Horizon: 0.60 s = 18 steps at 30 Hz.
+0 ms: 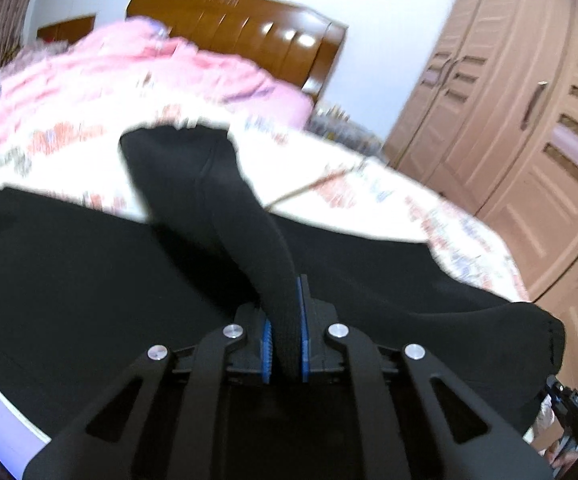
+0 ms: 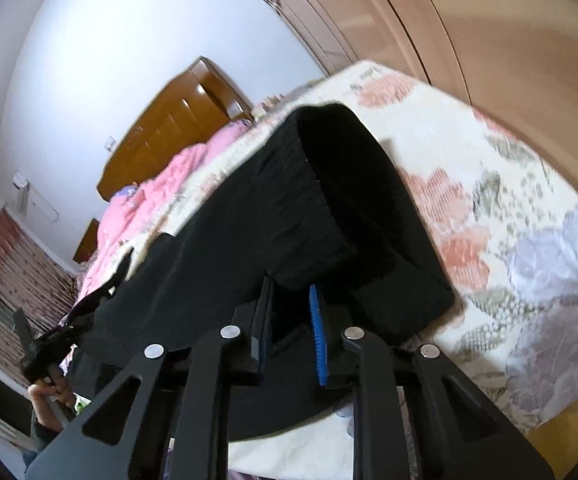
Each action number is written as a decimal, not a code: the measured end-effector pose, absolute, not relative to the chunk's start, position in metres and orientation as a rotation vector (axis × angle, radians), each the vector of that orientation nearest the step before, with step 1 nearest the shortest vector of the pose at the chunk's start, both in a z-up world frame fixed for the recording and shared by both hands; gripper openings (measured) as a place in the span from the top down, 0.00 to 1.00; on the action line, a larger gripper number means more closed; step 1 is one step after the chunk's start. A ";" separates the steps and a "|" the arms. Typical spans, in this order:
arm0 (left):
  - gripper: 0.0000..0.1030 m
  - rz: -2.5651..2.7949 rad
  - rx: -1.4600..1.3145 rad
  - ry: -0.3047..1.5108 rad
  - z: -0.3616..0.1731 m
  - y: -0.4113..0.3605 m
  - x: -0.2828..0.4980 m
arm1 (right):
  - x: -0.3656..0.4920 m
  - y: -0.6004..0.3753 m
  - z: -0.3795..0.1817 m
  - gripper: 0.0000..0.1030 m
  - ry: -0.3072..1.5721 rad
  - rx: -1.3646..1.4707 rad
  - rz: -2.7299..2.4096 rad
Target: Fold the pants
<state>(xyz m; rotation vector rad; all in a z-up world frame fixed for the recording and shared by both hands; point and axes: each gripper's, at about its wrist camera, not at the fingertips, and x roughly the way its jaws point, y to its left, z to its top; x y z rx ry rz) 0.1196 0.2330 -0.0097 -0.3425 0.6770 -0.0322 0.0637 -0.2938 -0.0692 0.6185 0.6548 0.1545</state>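
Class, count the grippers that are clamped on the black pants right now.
1. The left gripper pinches a fold of the black pants; the right gripper stands open at the waistband, gripping nothing visible.

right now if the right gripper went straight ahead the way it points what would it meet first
Most likely the black pants: the waistband end sits just past the right gripper, whose jaws stand apart. Beyond lies the floral bedsheet; depth is unclear.
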 end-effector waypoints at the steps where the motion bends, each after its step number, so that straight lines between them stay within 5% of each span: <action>1: 0.91 -0.046 -0.333 0.659 -0.002 0.233 0.115 | 0.063 -0.294 -0.063 0.83 0.639 0.608 0.159; 8: 0.91 -0.141 -0.341 0.566 0.036 0.224 0.052 | 0.047 -0.312 -0.037 0.83 0.572 0.593 0.164; 13: 0.89 -0.079 -0.395 0.822 -0.051 0.227 0.058 | 0.051 -0.326 -0.091 0.68 0.763 0.726 0.195; 15: 0.79 -0.047 -0.392 0.839 -0.069 0.228 0.056 | 0.045 -0.321 -0.083 0.27 0.741 0.681 0.229; 18: 0.58 -0.072 -0.435 0.805 -0.071 0.230 0.051 | 0.041 -0.305 -0.072 0.16 0.717 0.590 0.225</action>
